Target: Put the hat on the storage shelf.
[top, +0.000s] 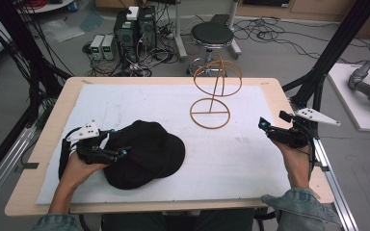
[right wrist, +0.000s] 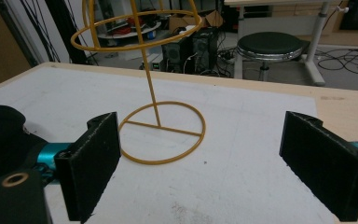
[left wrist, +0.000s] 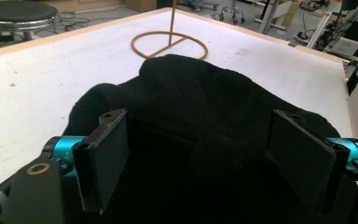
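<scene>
A black cap (top: 149, 154) lies on the white mat (top: 125, 103) at the front left. My left gripper (top: 120, 153) hovers low over the cap's left part, pointing right. In the left gripper view its jaws stand wide, the cap (left wrist: 191, 93) bulges between them, and the pads (left wrist: 107, 154) keep clear of the fabric. A yellow wire hat stand (top: 216, 84) stands upright at the back middle of the mat, and its pole (left wrist: 172, 23) rises beyond the cap. My right gripper (top: 265, 126) rests at the table's right edge, open and empty (right wrist: 200, 154), facing the stand (right wrist: 150, 88).
The wooden table edge (top: 58, 115) frames the mat. Behind the table are a black stool (top: 212, 34), computer boxes (top: 135, 29) and loose cables on the floor. Black frame posts rise at both sides of the table.
</scene>
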`<act>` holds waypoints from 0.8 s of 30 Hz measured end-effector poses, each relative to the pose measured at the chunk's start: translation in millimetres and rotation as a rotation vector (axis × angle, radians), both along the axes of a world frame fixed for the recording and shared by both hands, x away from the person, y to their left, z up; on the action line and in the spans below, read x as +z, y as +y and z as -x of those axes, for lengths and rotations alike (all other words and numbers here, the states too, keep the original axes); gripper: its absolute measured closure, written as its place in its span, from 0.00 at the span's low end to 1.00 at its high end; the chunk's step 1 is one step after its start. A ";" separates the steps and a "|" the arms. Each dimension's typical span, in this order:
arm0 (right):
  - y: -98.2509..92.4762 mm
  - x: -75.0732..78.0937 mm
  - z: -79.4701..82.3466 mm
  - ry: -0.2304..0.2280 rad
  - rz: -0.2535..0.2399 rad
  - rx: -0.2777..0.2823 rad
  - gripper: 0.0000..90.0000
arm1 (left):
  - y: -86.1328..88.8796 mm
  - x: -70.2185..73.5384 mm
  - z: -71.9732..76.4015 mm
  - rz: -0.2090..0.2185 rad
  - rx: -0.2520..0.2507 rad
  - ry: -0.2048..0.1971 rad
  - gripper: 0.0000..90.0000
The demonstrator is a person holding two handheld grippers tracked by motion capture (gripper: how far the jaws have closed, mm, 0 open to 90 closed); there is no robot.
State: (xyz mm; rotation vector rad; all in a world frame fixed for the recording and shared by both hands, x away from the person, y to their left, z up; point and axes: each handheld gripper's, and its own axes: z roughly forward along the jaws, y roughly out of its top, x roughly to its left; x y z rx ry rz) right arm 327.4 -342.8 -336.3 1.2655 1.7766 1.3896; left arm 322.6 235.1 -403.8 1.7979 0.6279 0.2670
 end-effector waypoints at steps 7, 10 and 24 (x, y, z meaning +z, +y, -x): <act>0.1 0.1 0.2 0.000 0.000 0.000 0.14 | -1.5 -3.2 -0.6 -0.040 -0.005 0.028 0.41; -0.3 0.5 0.5 -0.006 0.001 0.001 0.14 | -1.7 -3.5 0.3 -0.055 0.004 0.028 0.54; -0.8 1.0 1.9 0.000 -0.007 -0.001 0.14 | -2.3 -2.0 3.6 -0.054 0.016 -0.003 0.76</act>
